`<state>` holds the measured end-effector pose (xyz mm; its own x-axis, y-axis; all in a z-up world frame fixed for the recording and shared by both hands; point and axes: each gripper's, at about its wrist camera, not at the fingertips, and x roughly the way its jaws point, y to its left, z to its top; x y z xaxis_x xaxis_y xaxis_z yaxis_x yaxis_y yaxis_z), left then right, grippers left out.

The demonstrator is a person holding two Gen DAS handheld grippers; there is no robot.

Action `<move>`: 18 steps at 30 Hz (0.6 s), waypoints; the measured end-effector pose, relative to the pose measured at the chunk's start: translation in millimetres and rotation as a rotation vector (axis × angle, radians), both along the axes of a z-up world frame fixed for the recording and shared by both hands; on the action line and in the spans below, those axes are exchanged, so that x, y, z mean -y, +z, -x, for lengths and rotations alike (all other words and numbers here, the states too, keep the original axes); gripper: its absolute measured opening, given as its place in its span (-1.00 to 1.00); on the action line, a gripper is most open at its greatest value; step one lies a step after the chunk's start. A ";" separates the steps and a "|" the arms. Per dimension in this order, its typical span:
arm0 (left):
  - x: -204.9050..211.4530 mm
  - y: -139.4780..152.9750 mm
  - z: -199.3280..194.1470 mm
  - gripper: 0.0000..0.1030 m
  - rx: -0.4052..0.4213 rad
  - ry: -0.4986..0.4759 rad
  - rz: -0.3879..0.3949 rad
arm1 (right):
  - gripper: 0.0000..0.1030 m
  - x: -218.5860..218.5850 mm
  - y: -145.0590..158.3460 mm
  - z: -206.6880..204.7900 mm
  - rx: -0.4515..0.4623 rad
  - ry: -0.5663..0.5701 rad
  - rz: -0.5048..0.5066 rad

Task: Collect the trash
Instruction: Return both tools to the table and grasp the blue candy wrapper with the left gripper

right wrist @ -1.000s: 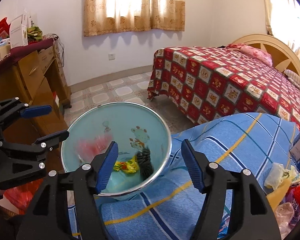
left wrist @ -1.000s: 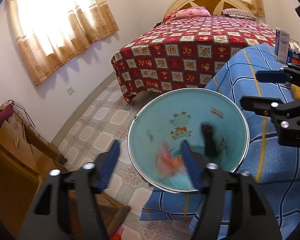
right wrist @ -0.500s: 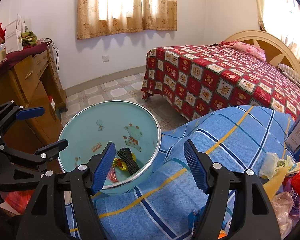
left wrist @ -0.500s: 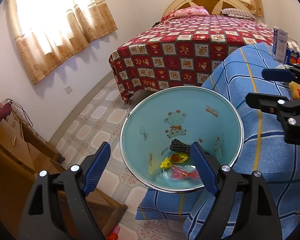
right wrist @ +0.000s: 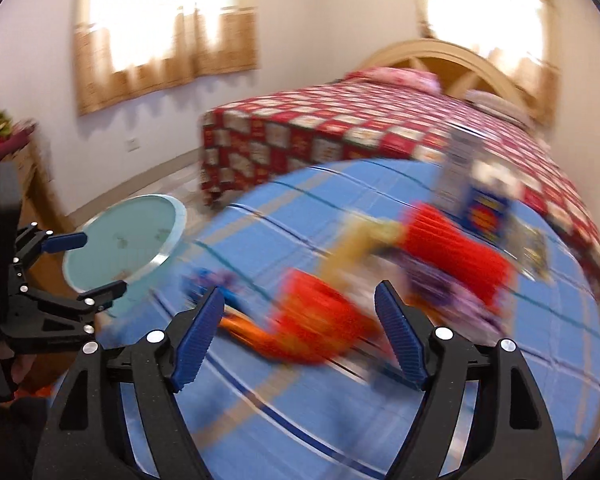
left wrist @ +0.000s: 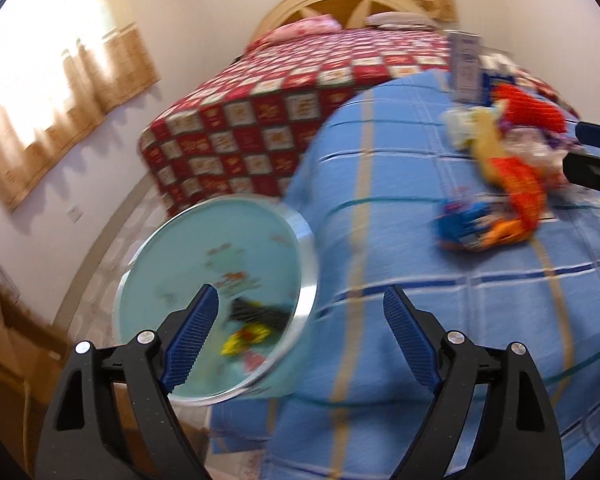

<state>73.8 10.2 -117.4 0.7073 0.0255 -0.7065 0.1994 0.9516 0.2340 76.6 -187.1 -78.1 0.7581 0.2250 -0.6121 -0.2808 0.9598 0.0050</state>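
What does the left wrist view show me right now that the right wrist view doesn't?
Only the left wrist view looks into the bin and shows the trash at its bottom: dark, yellow and red pieces, too blurred to name.

Only the right wrist view shows the whole left gripper, open and empty beside the bin, and the wooden dresser by the wall.

Both show the right gripper open and empty, the blurred trash pile on the blue striped cover, the white carton and the red quilted bed.
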 end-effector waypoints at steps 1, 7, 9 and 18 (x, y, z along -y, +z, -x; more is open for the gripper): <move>7.6 -0.1 0.4 0.61 0.000 -0.015 0.002 | 0.52 11.2 -0.6 3.9 -0.001 -0.028 0.000; 53.8 2.7 -4.6 0.61 0.024 -0.087 0.020 | 0.52 79.0 -11.0 26.6 -0.012 -0.192 -0.020; 62.7 1.2 -9.6 0.61 0.019 -0.094 0.022 | 0.53 90.6 -16.7 29.3 -0.018 -0.221 -0.031; 89.4 -17.4 -22.8 0.43 -0.039 -0.156 0.046 | 0.55 113.1 -37.1 32.9 -0.037 -0.237 -0.078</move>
